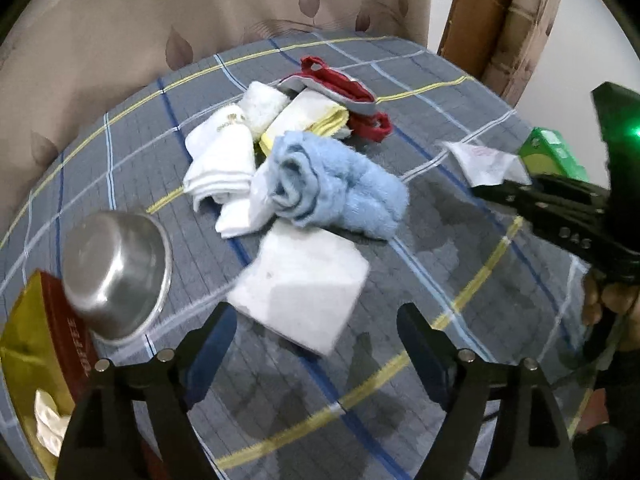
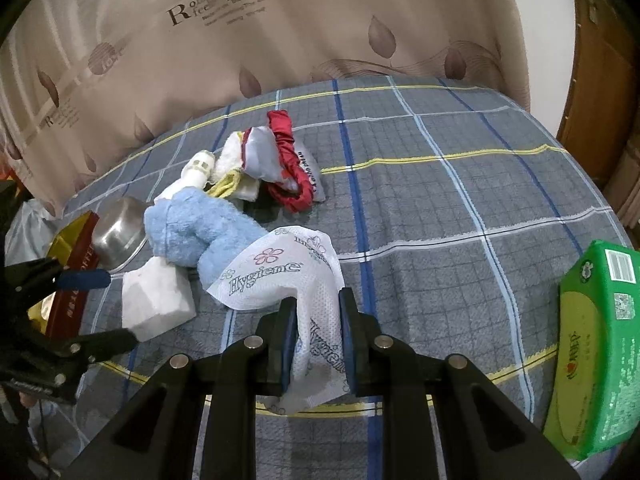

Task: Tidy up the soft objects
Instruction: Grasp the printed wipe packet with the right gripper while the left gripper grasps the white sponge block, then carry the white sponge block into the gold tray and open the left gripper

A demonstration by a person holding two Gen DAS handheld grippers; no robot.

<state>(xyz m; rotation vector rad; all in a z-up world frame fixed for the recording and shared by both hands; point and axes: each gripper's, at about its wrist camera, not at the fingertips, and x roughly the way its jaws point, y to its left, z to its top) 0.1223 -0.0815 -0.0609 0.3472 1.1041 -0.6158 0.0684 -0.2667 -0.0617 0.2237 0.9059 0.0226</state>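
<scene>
A pile of soft things lies on the plaid table: a fluffy blue towel (image 1: 340, 188) (image 2: 196, 232), white towels (image 1: 222, 160), a yellow-edged cloth (image 1: 308, 118), a red and grey pouch (image 1: 340, 92) (image 2: 286, 164), and a folded white cloth (image 1: 300, 284) (image 2: 154, 300). My left gripper (image 1: 316, 336) is open just in front of the folded white cloth. My right gripper (image 2: 318, 308) is shut on a white "Hygiene" tissue wrapper (image 2: 280, 268), held above the table; it shows at the right in the left wrist view (image 1: 486, 162).
A steel bowl (image 1: 116, 272) (image 2: 118, 232) and a red and gold toffee box (image 1: 44, 340) stand at the left. A green tissue box (image 2: 596, 344) (image 1: 554, 152) sits at the right table edge. A curtain hangs behind; cardboard (image 1: 500, 20) leans at back right.
</scene>
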